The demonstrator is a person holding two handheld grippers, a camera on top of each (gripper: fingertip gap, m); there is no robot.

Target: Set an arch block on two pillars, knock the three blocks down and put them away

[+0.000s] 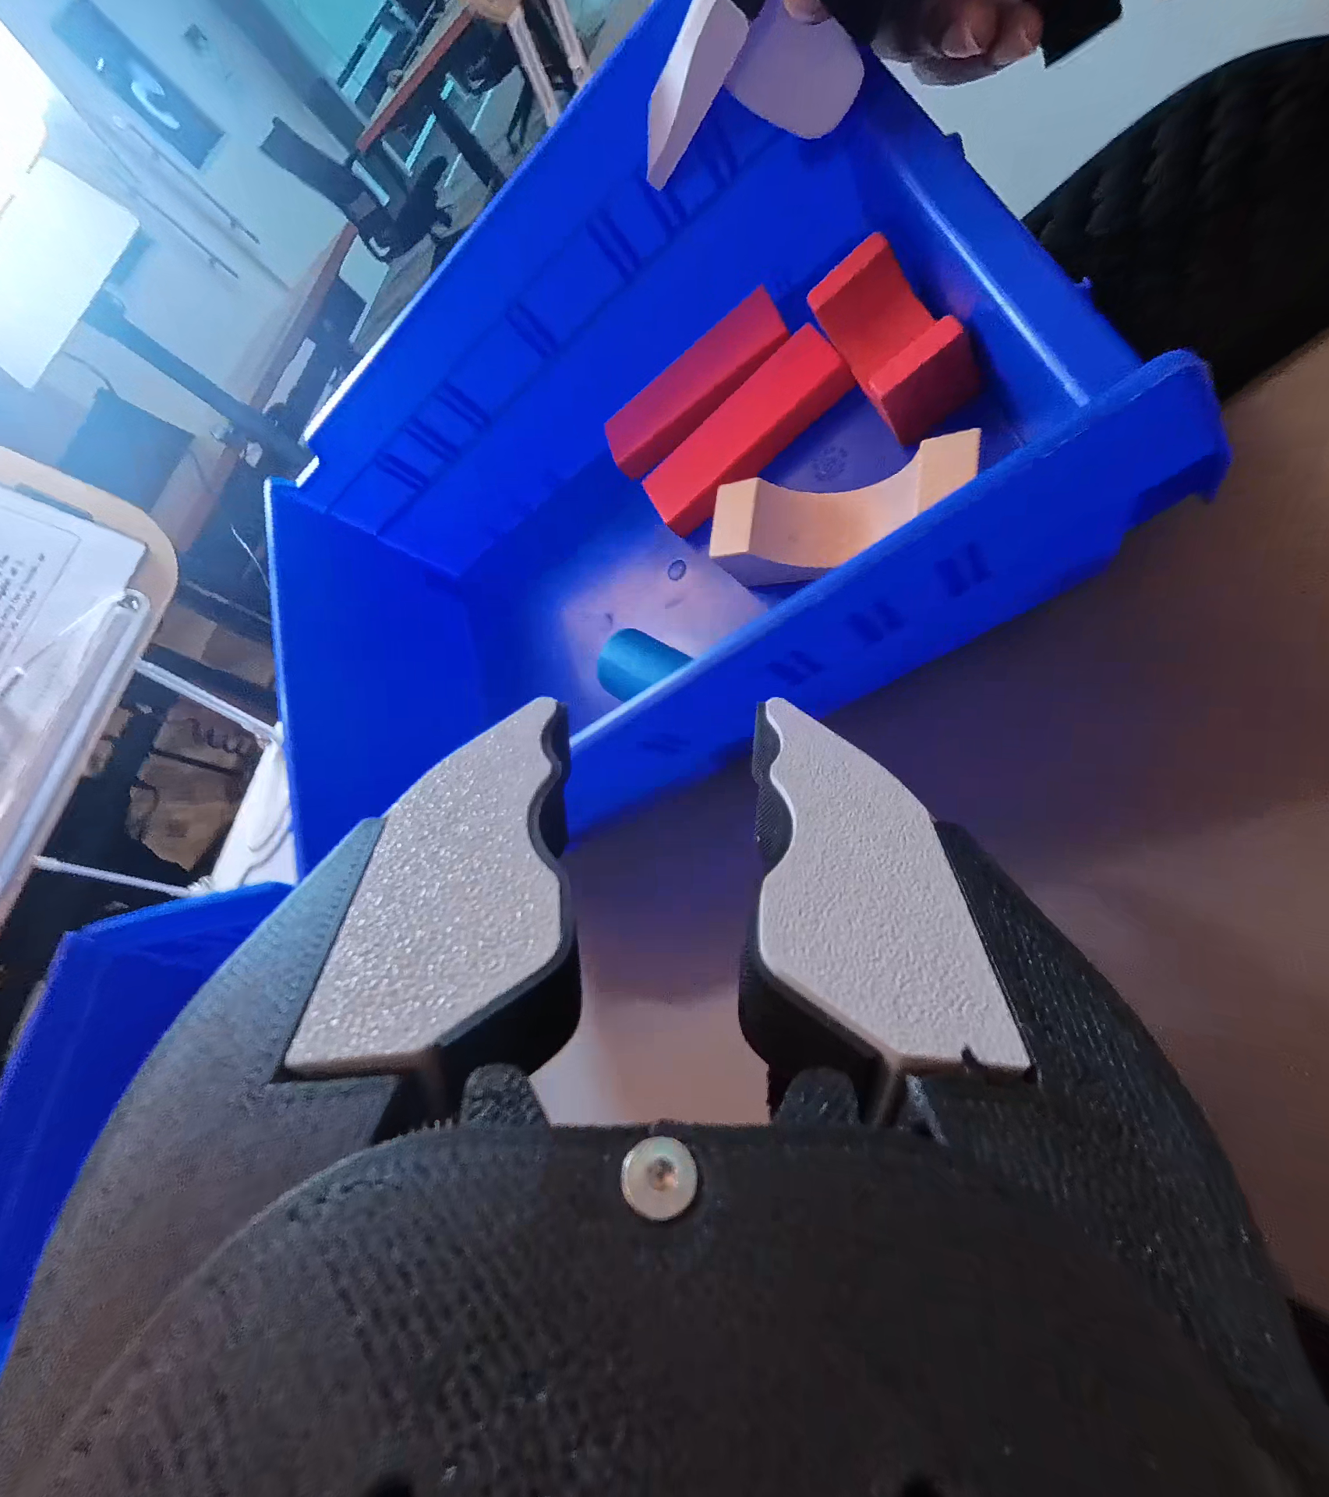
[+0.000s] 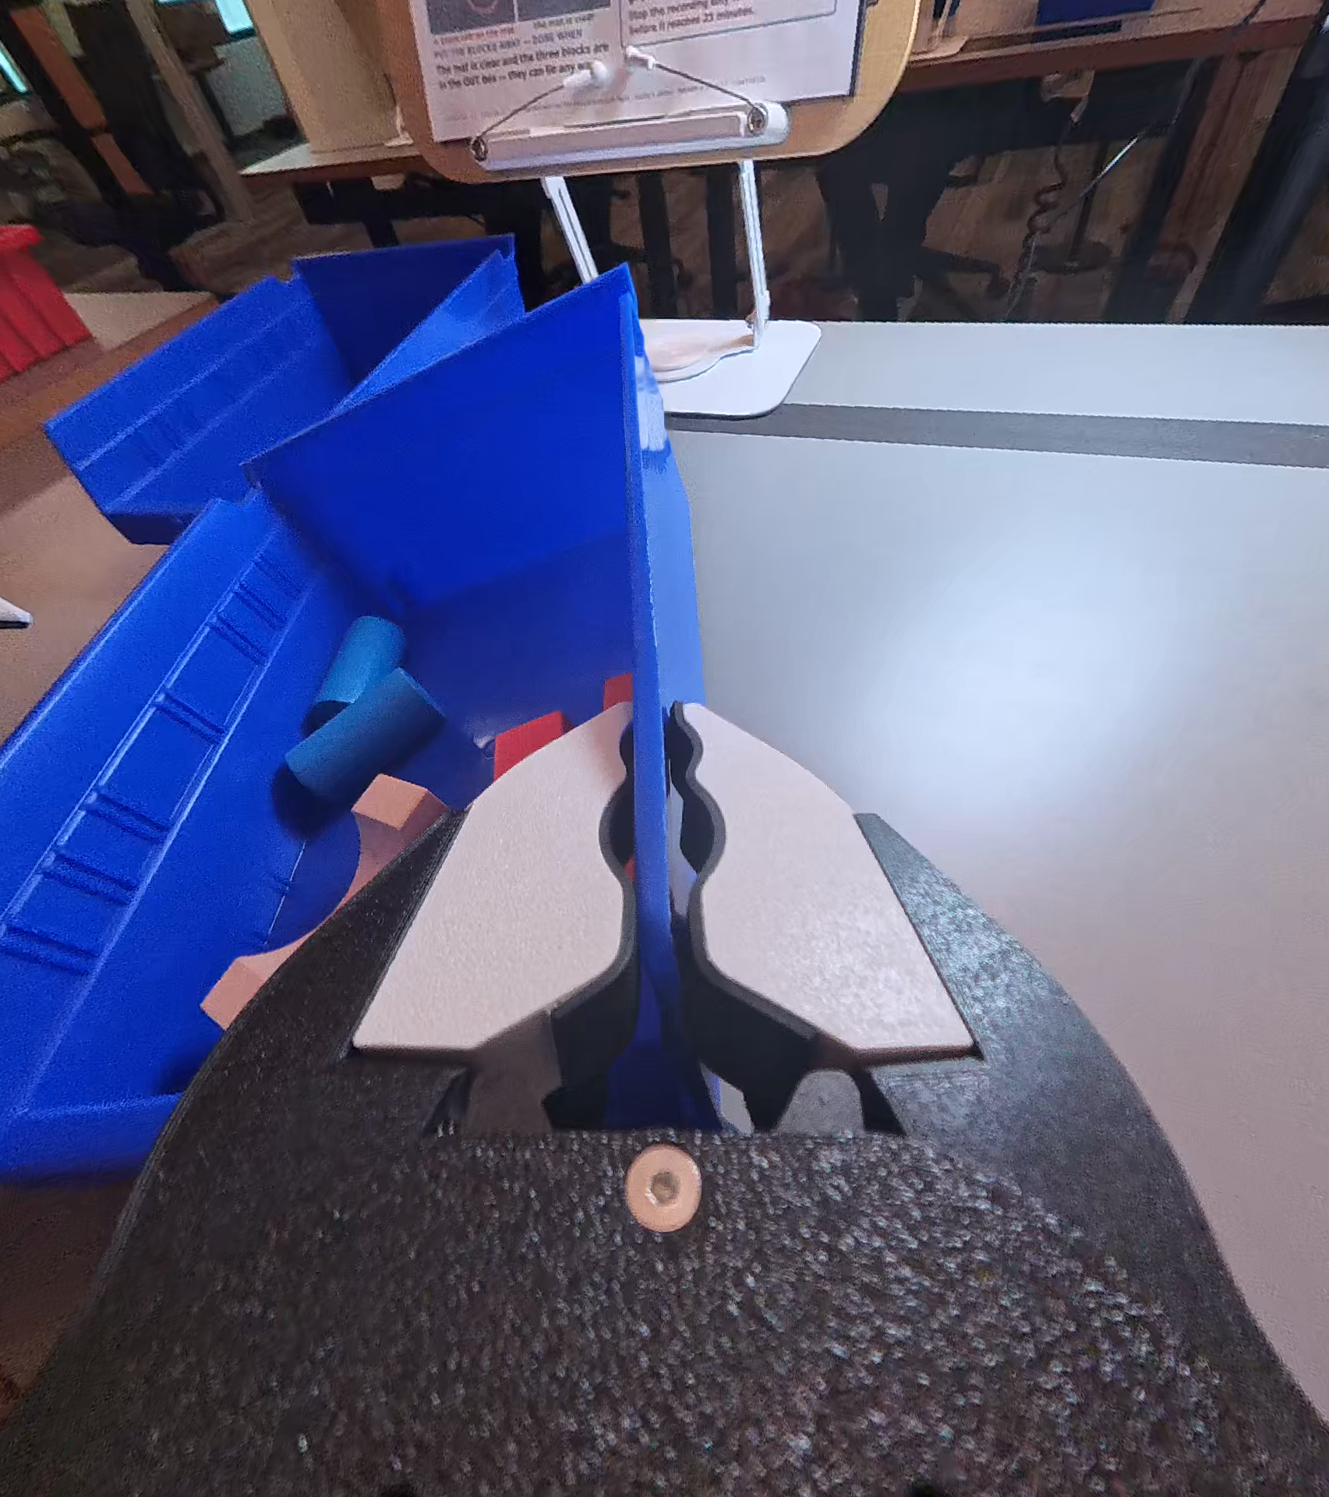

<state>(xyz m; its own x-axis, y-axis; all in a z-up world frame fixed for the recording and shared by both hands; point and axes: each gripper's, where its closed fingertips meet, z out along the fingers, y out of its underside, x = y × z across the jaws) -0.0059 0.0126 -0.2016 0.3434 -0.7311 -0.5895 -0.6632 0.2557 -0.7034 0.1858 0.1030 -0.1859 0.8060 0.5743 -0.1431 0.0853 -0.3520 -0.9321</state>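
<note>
Blocks: two red pillars (image 1: 726,413), a red arch (image 1: 892,340), a natural-wood arch block (image 1: 839,510) and blue cylinders (image 2: 365,729) all lie loose on the floor of the blue bin (image 1: 418,616), which suggests the put-away stage.
Bin: it stands on the bench (image 2: 1049,688), tilted in both views; probably steadied or shifted by its wall.
Right tool (image 2: 649,717): clamped on the bin's thin side wall, one finger inside, one outside, so the bin is held.
Left tool (image 1: 657,713): fingers apart and empty, just outside the bin's near wall, above the bench.
Second bin (image 2: 240,405): blue, just behind the first.
Stand (image 2: 726,356): a white-footed sheet holder near the bench's far edge.
</note>
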